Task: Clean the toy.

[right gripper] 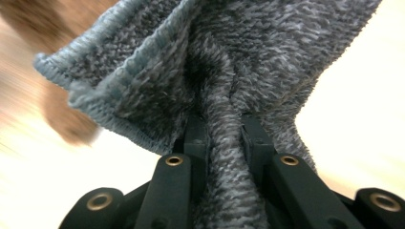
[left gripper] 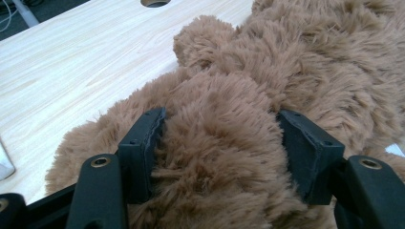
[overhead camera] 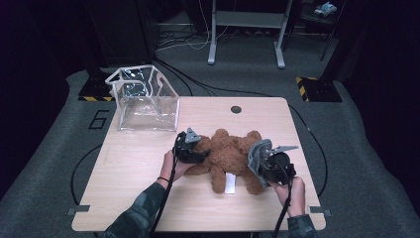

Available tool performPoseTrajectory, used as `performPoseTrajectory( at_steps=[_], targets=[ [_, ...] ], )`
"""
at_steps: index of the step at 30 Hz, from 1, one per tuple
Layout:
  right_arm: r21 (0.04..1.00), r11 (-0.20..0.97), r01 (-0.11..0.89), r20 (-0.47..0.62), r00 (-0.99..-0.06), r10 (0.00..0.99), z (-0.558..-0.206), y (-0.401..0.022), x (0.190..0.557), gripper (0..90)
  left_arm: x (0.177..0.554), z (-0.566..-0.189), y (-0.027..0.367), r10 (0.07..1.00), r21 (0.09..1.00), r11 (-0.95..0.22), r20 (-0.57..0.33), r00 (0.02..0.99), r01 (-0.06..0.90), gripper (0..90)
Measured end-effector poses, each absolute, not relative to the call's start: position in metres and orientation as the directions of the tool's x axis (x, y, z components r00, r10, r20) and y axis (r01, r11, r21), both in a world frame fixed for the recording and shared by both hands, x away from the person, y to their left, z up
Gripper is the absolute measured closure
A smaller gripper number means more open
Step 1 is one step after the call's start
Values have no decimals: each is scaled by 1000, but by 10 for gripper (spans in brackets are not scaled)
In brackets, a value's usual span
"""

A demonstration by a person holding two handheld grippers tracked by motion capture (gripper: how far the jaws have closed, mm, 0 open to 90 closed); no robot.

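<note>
A brown teddy bear (overhead camera: pixel 228 153) lies in the middle of the wooden table (overhead camera: pixel 138 198), with a white tag (overhead camera: pixel 230 183) by its lower leg. My left gripper (overhead camera: pixel 192 147) is at the bear's left side. In the left gripper view its jaws (left gripper: pixel 219 129) press from both sides into a thick furry limb of the bear (left gripper: pixel 296 62). My right gripper (overhead camera: pixel 267 161) is at the bear's right side, shut on a grey knit cloth (overhead camera: pixel 256 152). In the right gripper view the jaws (right gripper: pixel 224 133) pinch a fold of the cloth (right gripper: pixel 200 57), which fans out above them.
A clear plastic bag (overhead camera: pixel 146 99) with white trim stands open at the table's back left corner. A round cable hole (overhead camera: pixel 236 109) sits near the far edge. Beyond the table, cables and a metal stand (overhead camera: pixel 245 29) are on the carpet.
</note>
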State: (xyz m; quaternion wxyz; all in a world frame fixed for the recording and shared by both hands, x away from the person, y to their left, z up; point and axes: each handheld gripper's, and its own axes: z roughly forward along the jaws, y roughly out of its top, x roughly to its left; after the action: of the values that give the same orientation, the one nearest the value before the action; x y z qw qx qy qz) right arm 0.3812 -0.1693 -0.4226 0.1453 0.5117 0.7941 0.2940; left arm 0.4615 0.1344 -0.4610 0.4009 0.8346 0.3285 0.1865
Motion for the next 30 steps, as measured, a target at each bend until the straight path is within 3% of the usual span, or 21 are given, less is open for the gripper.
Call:
performPoseTrajectory(
  at_steps=[6, 10, 14, 20, 25, 30],
  targets=[
    [582, 315, 750, 71, -433, 899, -447, -149, 402, 765, 462, -461, 135, 697, 789, -465, 48, 716, 400, 368],
    [571, 287, 769, 88, -405, 910, -459, -160, 395, 771, 462, -461, 135, 696, 791, -464, 46, 716, 400, 368],
    [541, 313, 780, 29, -389, 921, -456, -170, 383, 770, 462, -460, 135, 696, 785, -470, 48, 717, 404, 368],
    [658, 317, 683, 30, -444, 895, -435, -155, 368, 769, 462, -460, 134, 698, 785, -469, 48, 715, 405, 368],
    [634, 380, 674, -13, -481, 876, -447, -125, 383, 769, 462, -461, 135, 701, 788, -462, 42, 712, 408, 368],
    [605, 368, 706, -2, -460, 888, -470, -134, 382, 778, 463, -460, 136, 695, 785, -470, 47, 718, 404, 368]
  ],
)
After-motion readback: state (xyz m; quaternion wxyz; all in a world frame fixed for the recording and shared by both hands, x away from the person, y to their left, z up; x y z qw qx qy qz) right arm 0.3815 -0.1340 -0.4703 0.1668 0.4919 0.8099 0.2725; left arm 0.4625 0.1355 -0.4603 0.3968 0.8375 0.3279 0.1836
